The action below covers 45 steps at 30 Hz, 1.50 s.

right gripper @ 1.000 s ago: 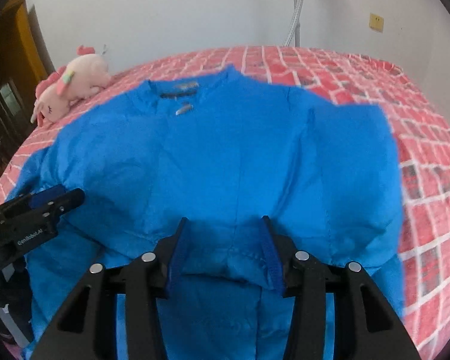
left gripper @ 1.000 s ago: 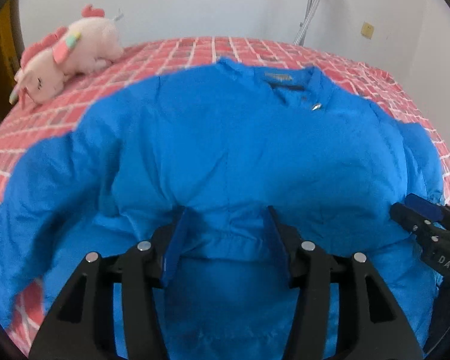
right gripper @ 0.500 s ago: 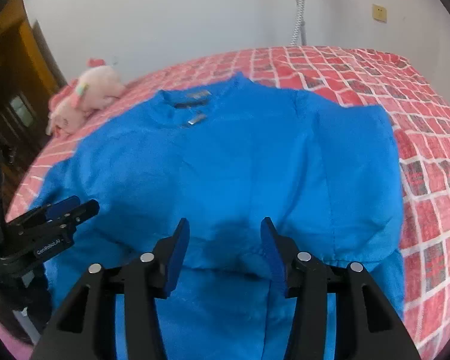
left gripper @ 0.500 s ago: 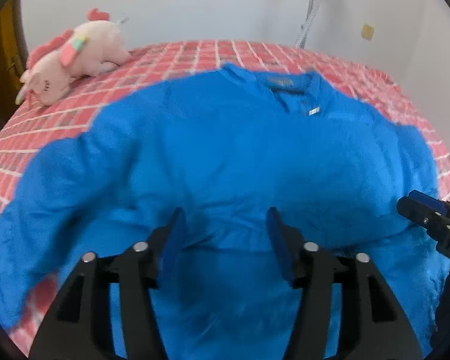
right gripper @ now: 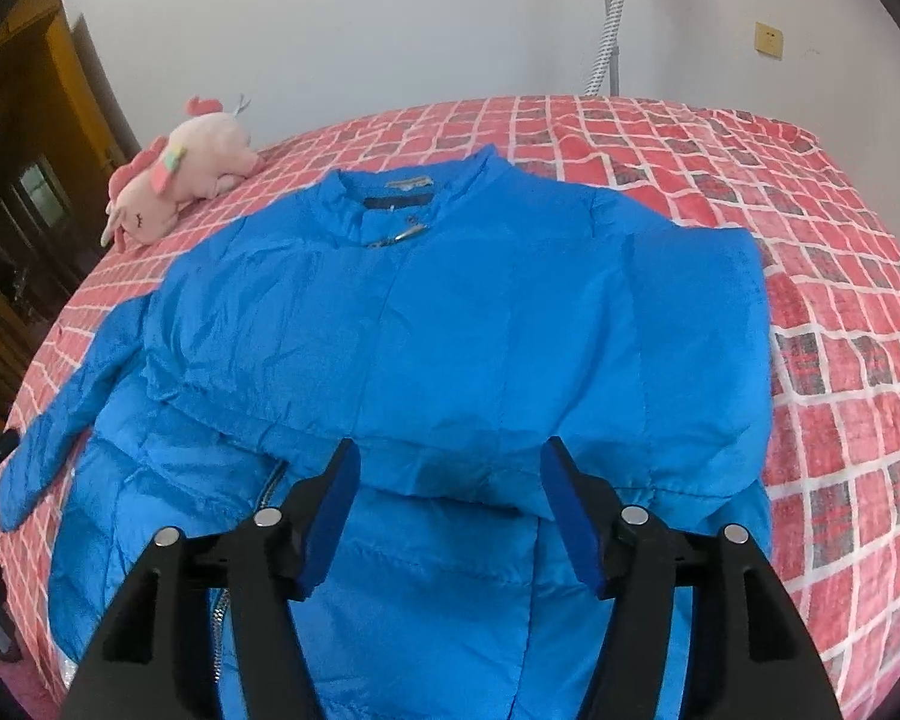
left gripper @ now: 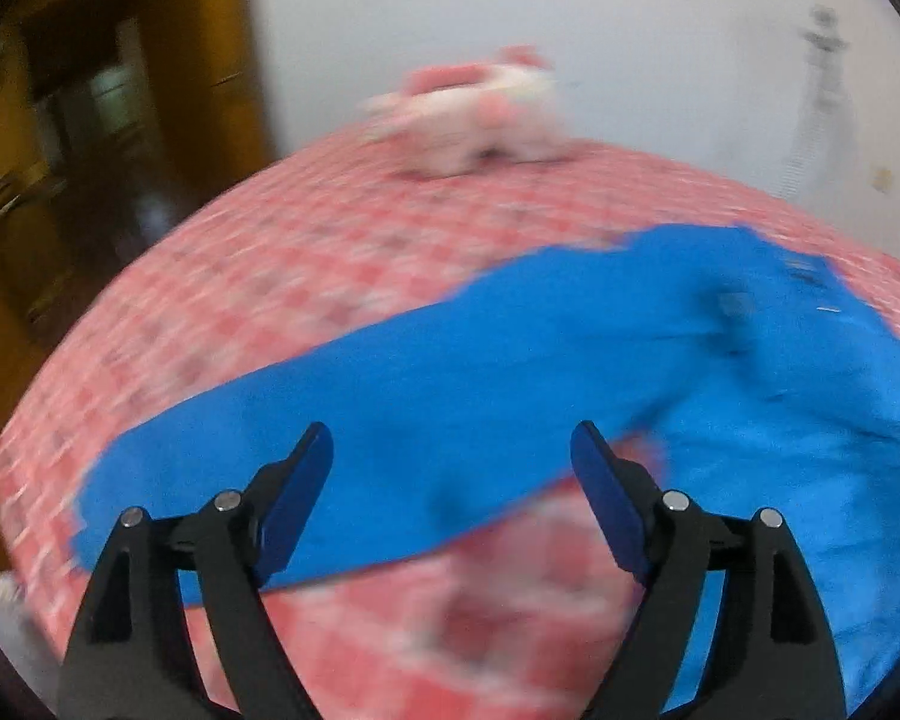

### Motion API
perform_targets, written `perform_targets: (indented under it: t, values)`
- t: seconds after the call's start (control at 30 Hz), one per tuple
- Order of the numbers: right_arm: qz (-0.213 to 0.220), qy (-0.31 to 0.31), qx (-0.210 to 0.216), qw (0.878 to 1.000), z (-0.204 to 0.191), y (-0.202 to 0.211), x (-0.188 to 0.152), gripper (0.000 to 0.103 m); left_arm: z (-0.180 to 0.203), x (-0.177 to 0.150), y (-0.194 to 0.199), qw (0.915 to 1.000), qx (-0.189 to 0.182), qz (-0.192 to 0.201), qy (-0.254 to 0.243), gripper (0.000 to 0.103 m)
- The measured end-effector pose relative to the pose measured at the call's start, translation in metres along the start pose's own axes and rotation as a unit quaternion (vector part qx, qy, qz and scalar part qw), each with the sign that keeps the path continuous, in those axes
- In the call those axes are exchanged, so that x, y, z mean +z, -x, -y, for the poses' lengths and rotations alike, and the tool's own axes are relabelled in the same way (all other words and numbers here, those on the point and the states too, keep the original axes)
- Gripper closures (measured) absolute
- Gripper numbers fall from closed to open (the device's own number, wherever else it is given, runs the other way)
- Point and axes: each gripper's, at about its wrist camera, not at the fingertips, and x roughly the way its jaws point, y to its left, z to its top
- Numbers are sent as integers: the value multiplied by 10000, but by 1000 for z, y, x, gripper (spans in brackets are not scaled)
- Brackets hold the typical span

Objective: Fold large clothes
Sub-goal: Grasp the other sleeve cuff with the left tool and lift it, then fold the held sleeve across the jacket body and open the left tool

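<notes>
A large blue padded jacket (right gripper: 450,330) lies spread on the bed with its collar at the far side. Its lower part is folded up over the body, and the folded edge (right gripper: 450,480) runs across just beyond my right gripper (right gripper: 450,468). That gripper hovers over the fold, its jaws opening, with no fabric pressed between the pads. In the blurred left wrist view the jacket's left sleeve (left gripper: 390,396) stretches across the bedspread. My left gripper (left gripper: 450,450) hangs above it, its jaws opening wide with nothing gripped.
A red checked bedspread (right gripper: 840,360) covers the bed. A pink plush toy (right gripper: 180,192) lies at the far left, near the wall. A white hose (right gripper: 609,18) hangs on the back wall. Dark wooden furniture (left gripper: 90,150) stands left of the bed.
My left gripper has swung left from the jacket's middle to over the left sleeve, its jaws spreading. The right gripper's jaws have widened, and the folded edge now lies flat on the jacket.
</notes>
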Motion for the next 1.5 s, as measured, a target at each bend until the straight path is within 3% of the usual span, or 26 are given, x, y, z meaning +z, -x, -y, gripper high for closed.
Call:
perform_targets:
  t: [0.1, 0.17, 0.27, 0.43, 0.63, 0.7, 0.8, 0.97, 1.07, 1.23, 1.37, 1.5]
  values:
    - [-36, 73, -63, 9999, -3, -2, -2, 35, -68, -13, 0, 9967, 541, -209, 564, 22]
    - [-57, 120, -84, 9999, -5, -3, -2, 35, -117, -23, 1, 9896, 942, -330, 1034, 20]
    - [-104, 131, -87, 9998, -6, -5, -3, 34, -165, -38, 0, 9790, 1264, -559, 1500, 19]
    - [-151, 141, -116, 9997, -6, -7, -5, 33, -193, -50, -10, 9756, 980, -805, 1794, 15]
    - [-173, 166, -118, 9996, -5, -9, -5, 33, -206, -51, -37, 9712, 328, -904, 2181, 13]
    - [-181, 168, -116, 9996, -5, -9, -5, 33, -205, -54, -43, 9691, 207, -928, 2274, 13]
    - [-190, 150, -122, 9996, -5, -10, -5, 33, -200, -55, -43, 9703, 285, -850, 2247, 23]
    - [-208, 115, -107, 9997, -2, -11, -5, 33, -192, -47, -40, 9693, -26, -761, 2337, 71]
    - [-195, 76, -106, 9997, 1, -8, -4, 33, -181, -41, -33, 9725, 127, -642, 2237, 77]
    - [-138, -17, -98, 9999, 7, -3, -3, 33, -148, -18, 4, 9787, -150, 19, 2045, 78]
    - [-137, -85, -116, 9998, 12, -2, -2, 33, -95, 13, 41, 9828, -763, 573, 1581, 78]
    - [-171, -105, -145, 9997, 14, -4, -2, 33, -24, 39, 61, 9820, -1449, 731, 968, 79]
